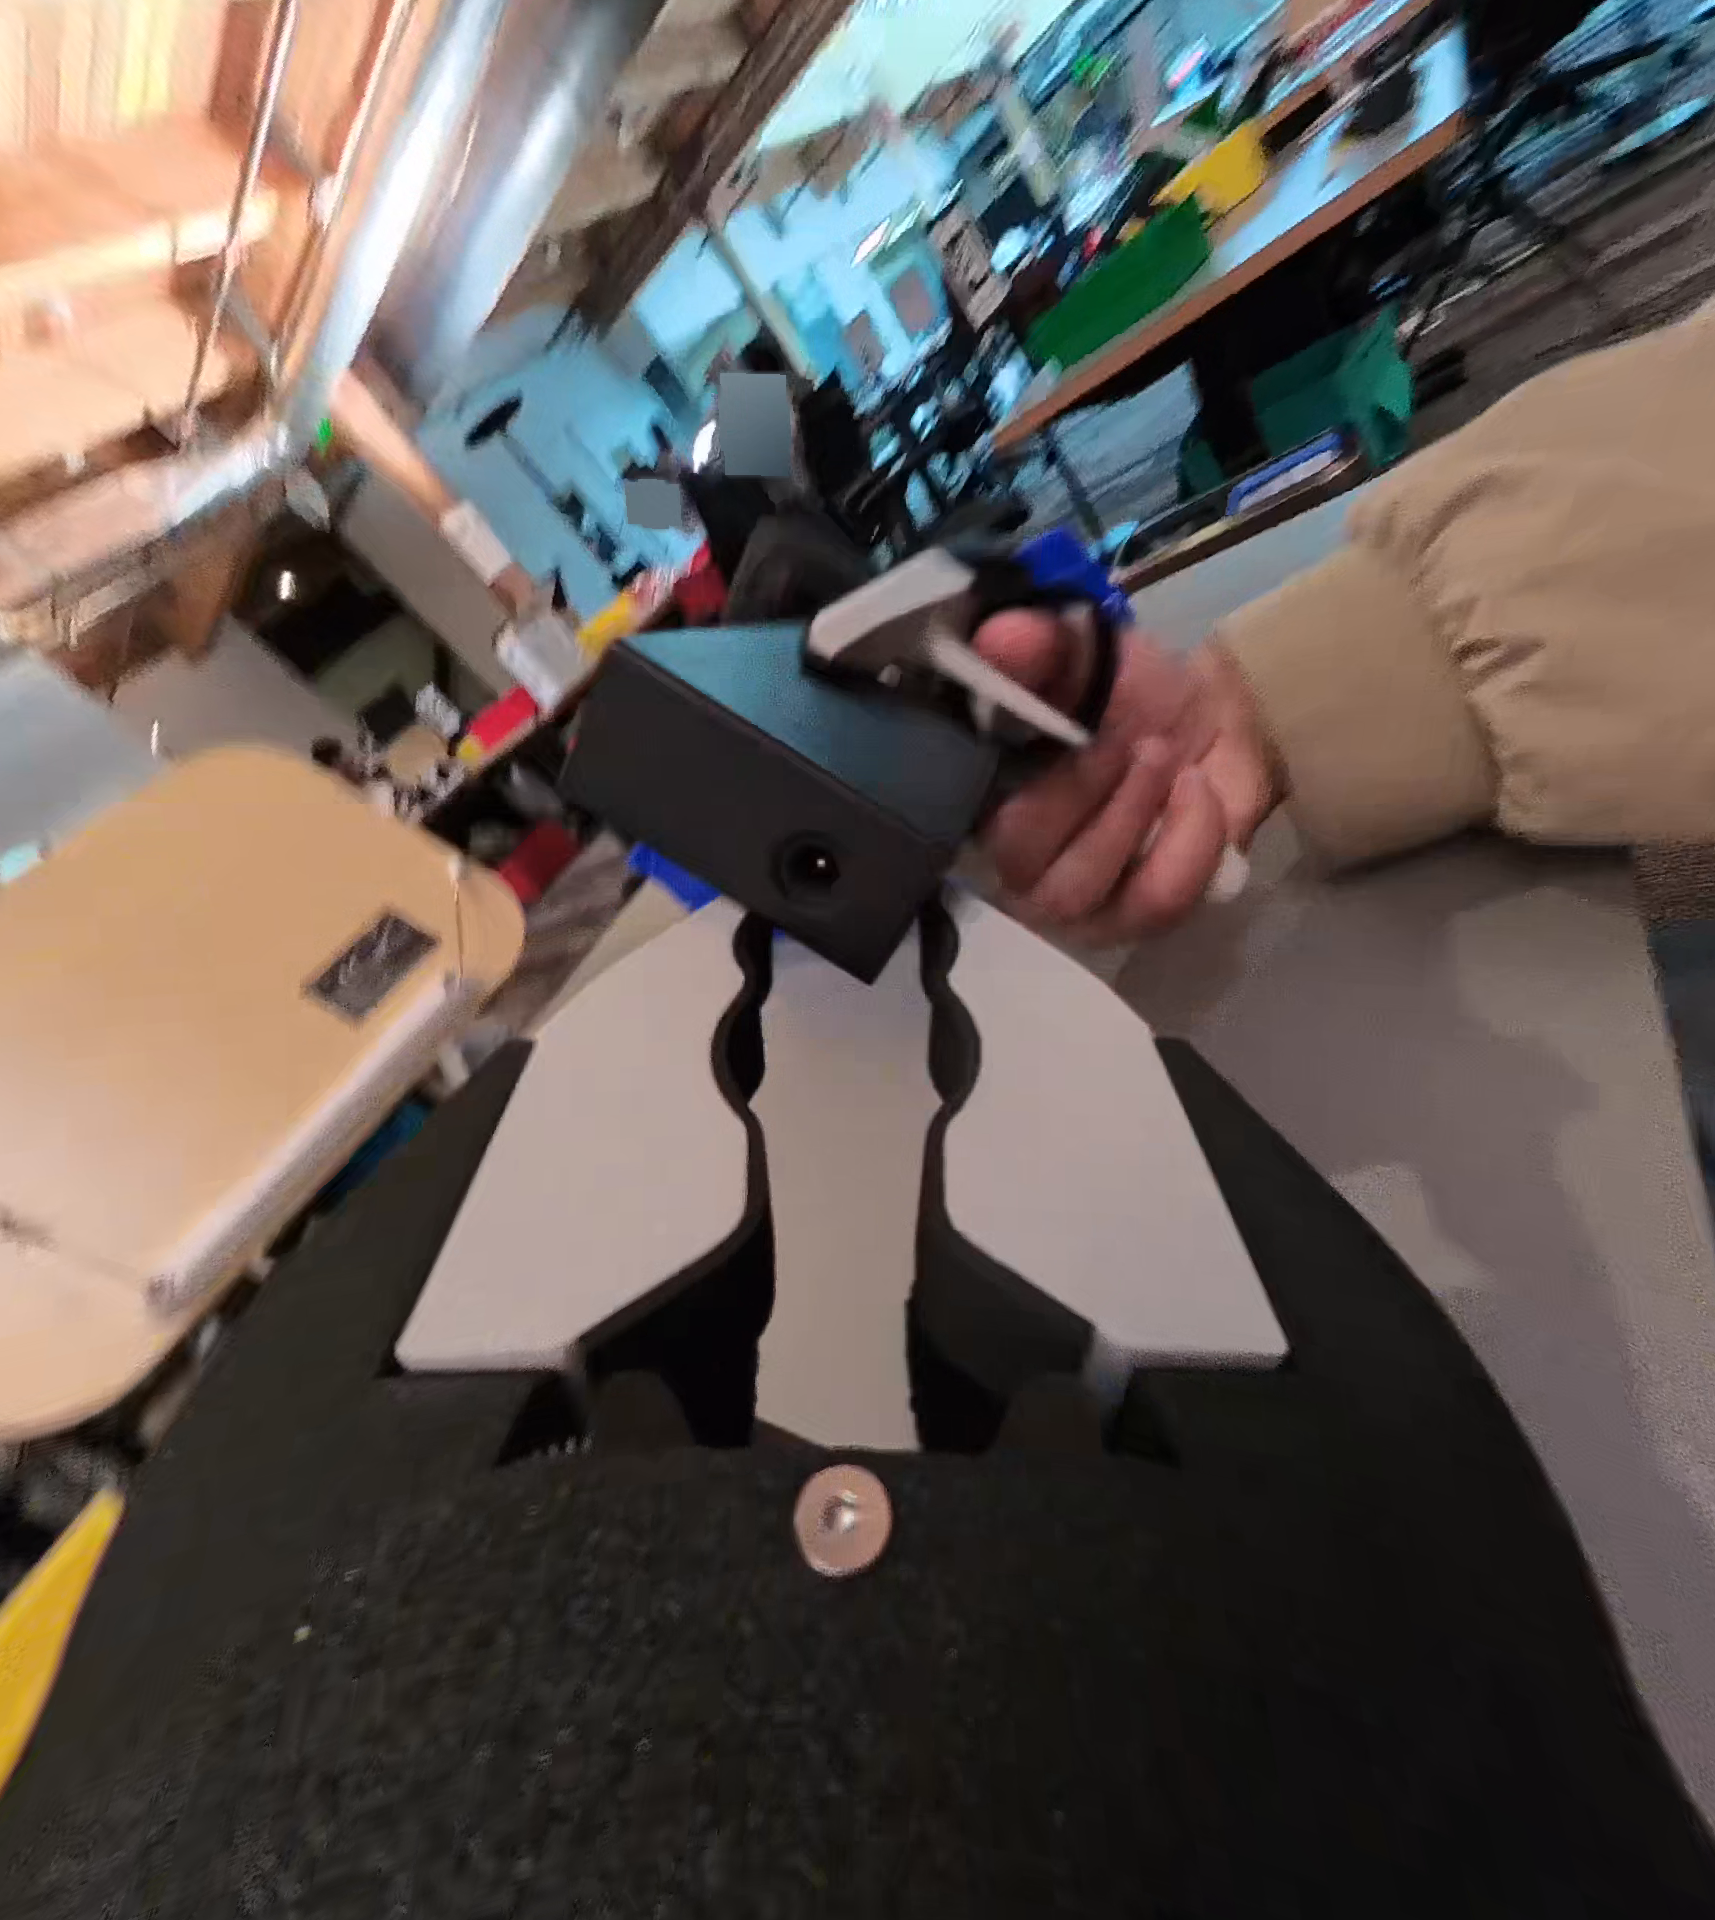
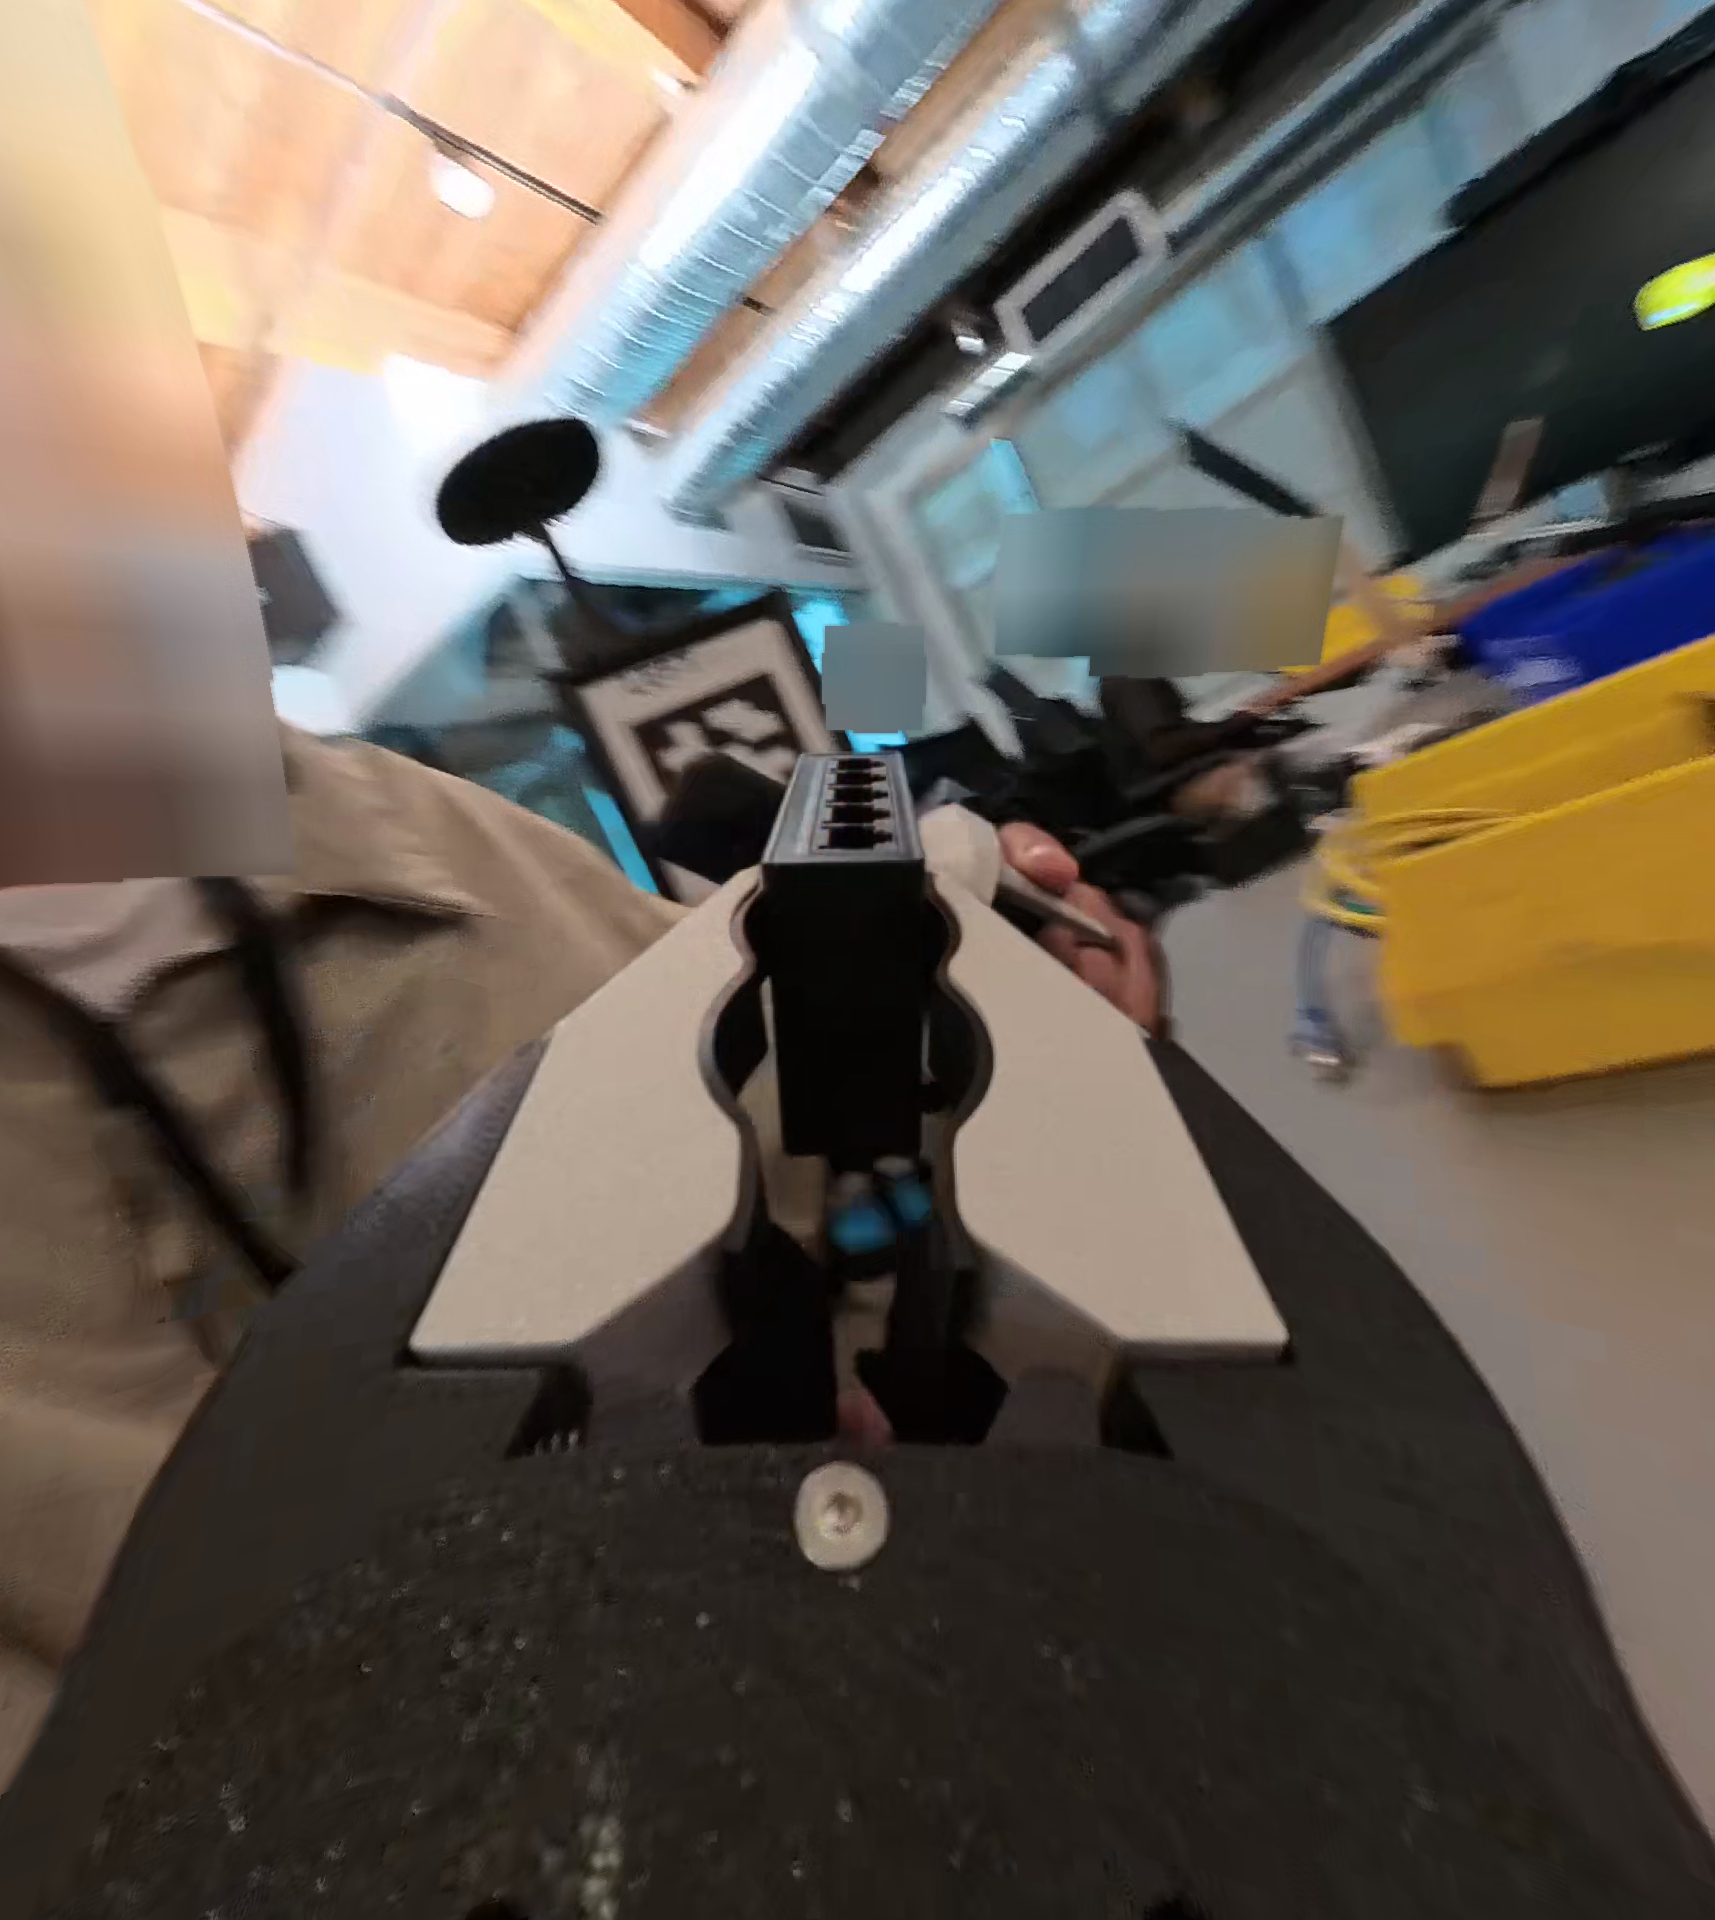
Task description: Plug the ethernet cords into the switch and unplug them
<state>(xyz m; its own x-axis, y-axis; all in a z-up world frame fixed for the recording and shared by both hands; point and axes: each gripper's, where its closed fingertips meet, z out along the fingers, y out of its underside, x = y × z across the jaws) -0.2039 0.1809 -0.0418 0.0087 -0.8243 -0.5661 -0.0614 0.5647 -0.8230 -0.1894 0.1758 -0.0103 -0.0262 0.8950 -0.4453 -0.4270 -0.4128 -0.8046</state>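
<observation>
The black switch [image 1: 770, 769] is held up in the air, with a round power jack facing the left wrist view. My right gripper [image 2: 848, 894] is shut on the switch [image 2: 842, 997], whose row of empty ports points away and upward. It also shows in the left wrist view [image 1: 894, 644], clamped on the switch's far end and held by a hand [image 1: 1123, 790]. My left gripper [image 1: 842, 930] has its fingers a little apart, with the tips at the switch's lower edge. Whether they pinch it is hidden. Small blue bits [image 2: 863, 1226] show below the switch. No cord is in any port.
A yellow bin [image 2: 1559, 883] at the right holds yellow cords, and a blue cord [image 2: 1320, 987] hangs from it. The grey table [image 1: 1352, 1143] lies below. A tan chair [image 1: 157, 1039] is at the left. A tan sleeve [image 1: 1559, 623] is close on the right.
</observation>
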